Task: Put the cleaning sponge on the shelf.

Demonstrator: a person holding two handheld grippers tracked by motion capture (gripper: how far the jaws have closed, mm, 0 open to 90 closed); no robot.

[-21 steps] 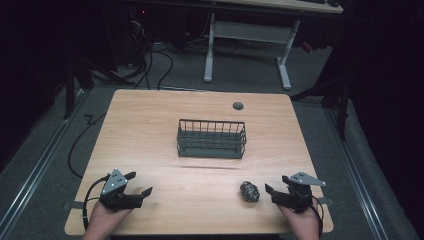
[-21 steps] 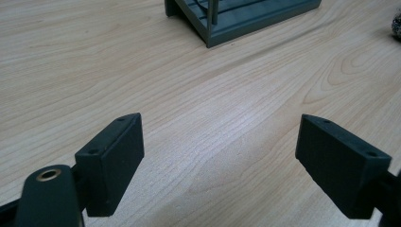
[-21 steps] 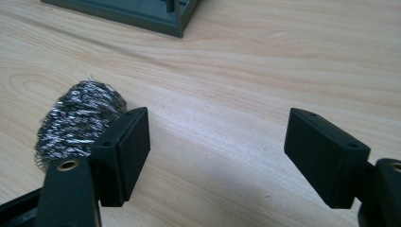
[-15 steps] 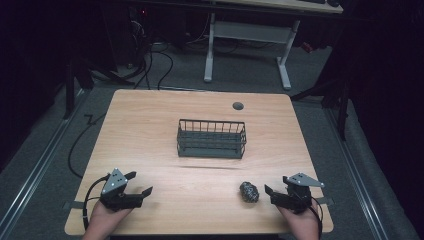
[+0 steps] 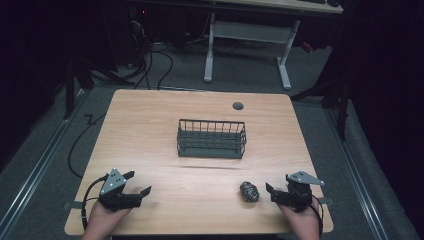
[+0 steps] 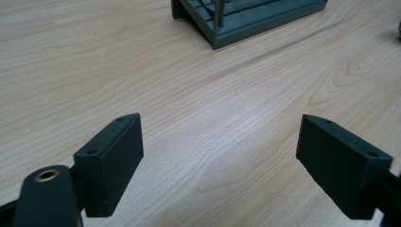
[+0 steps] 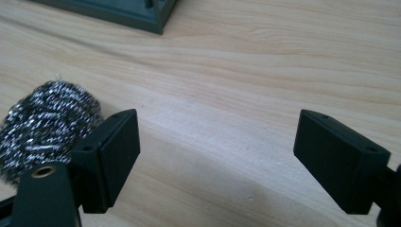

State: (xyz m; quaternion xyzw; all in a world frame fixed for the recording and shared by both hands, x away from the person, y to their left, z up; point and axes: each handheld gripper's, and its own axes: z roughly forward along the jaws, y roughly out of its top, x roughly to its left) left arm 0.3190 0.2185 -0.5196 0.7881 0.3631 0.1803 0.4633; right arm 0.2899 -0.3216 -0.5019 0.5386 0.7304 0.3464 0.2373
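Observation:
A dark wire basket (image 5: 212, 139) stands in the middle of the wooden table (image 5: 150, 125). A ball of steel wool (image 5: 248, 191) lies near the front edge, right of centre. My right gripper (image 5: 271, 193) rests just right of the ball, open and pointing left. In the right gripper view the steel wool (image 7: 47, 127) sits outside the left jaw, and nothing lies between the jaws of the right gripper (image 7: 217, 156). My left gripper (image 5: 140, 182) rests open at the front left, holding nothing. In the left gripper view, the left gripper (image 6: 220, 156) faces bare wood, with the basket (image 6: 246, 19) farther off.
A round cable hole (image 5: 238, 105) sits in the table's far side. Behind the table stands a white desk frame (image 5: 247, 30), with cables on the floor (image 5: 155, 60). The table drops off close behind both hands.

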